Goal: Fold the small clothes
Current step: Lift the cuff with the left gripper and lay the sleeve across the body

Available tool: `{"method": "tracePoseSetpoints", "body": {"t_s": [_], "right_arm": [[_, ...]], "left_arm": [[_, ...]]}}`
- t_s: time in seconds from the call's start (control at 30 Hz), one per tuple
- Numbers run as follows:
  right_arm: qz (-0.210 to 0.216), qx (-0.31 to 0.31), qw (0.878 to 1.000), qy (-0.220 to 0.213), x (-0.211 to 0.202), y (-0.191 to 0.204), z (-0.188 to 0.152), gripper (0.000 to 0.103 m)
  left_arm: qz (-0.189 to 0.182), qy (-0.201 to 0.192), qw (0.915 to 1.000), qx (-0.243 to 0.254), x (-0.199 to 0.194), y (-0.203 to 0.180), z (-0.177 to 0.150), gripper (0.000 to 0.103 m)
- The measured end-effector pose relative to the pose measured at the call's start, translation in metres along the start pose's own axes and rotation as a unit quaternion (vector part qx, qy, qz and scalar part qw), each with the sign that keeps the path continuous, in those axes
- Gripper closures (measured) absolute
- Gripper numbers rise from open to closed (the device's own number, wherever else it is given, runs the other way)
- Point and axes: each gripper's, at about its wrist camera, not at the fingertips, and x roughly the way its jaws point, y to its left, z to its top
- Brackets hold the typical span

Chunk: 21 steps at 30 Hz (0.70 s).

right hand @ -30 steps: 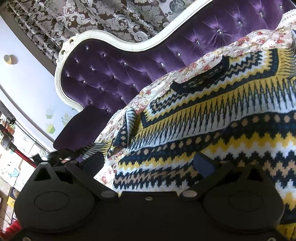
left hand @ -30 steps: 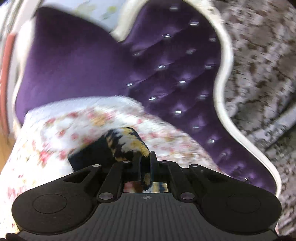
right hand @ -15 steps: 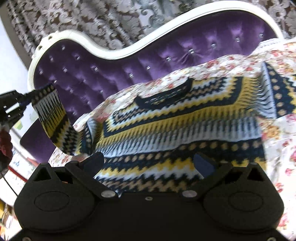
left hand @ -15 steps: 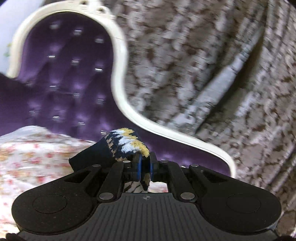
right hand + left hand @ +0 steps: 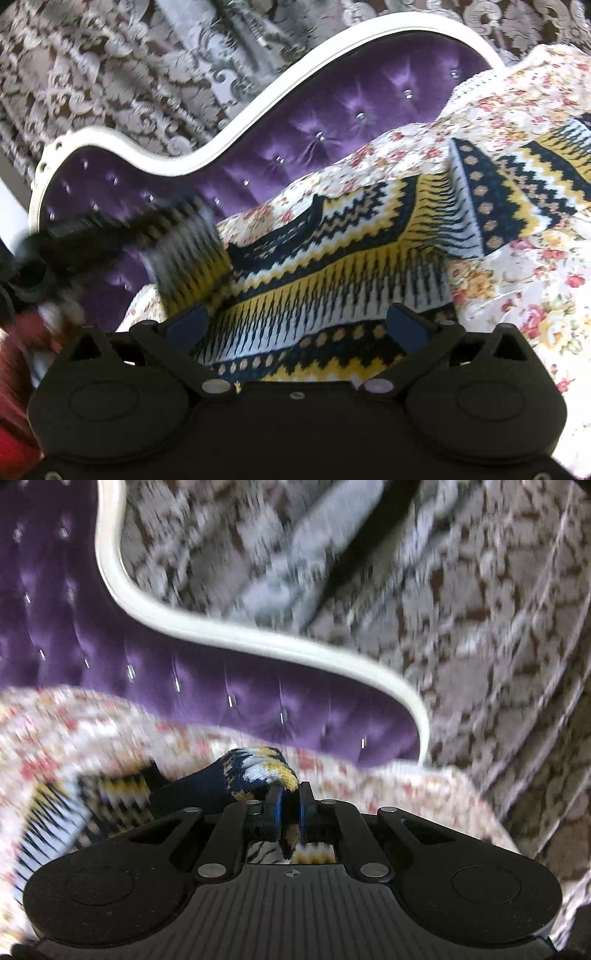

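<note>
Sleeve [image 5: 184,251] lifted inward (left gripper [image 5: 290,805] clamped)

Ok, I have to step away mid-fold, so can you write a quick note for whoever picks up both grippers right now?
Left gripper: shut on the sweater's sleeve cuff, lifted off the bed.
Right gripper: open, empty, low over the sweater's hem.
Patterned knit sweater: spread flat on the floral bedspread, neckline toward the purple headboard; other sleeve already folded in.
Left to do: lay the held sleeve across the body, release, then fold the body.
</note>
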Motion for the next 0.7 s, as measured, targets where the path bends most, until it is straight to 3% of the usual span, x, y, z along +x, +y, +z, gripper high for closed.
{"method": "tracePoseSetpoints", "body": {"t_s": [0.03, 0.1, 0.13, 0.2, 0.27, 0.43, 0.57, 0.7], "right_arm": [[-0.002, 0.003, 1.000, -0.004, -0.001, -0.002, 0.001, 0.000], [-0.006, 0.008, 1.000, -0.011, -0.003, -0.005, 0.004, 0.000], [-0.008, 0.012, 1.000, -0.014, -0.004, -0.007, 0.005, 0.000], [-0.010, 0.022, 1.000, -0.020, -0.005, -0.010, 0.008, 0.000], [-0.011, 0.029, 0.999, -0.025, -0.006, -0.014, 0.010, 0.000], [-0.019, 0.031, 0.999, -0.028, -0.006, -0.016, 0.009, 0.000], [-0.022, 0.024, 0.999, -0.023, -0.004, -0.014, 0.008, 0.000], [-0.028, 0.010, 0.999, -0.017, 0.001, -0.010, 0.005, 0.000]], "left_arm": [[-0.003, 0.015, 0.9999, 0.002, 0.009, 0.000, -0.007, 0.093], [-0.010, 0.045, 0.9989, 0.006, 0.023, 0.001, -0.021, 0.073], [-0.015, 0.053, 0.9984, 0.009, 0.027, 0.000, -0.027, 0.057], [-0.030, 0.064, 0.9974, 0.015, 0.031, -0.001, -0.034, 0.050], [-0.040, 0.076, 0.9960, 0.025, 0.031, -0.002, -0.040, 0.031], [-0.021, 0.055, 0.9973, 0.044, 0.018, 0.004, -0.043, 0.028], [0.033, 0.027, 0.9982, 0.043, 0.007, 0.028, -0.048, 0.026], [0.101, 0.036, 0.9933, 0.043, 0.007, 0.058, -0.062, 0.026]]}}
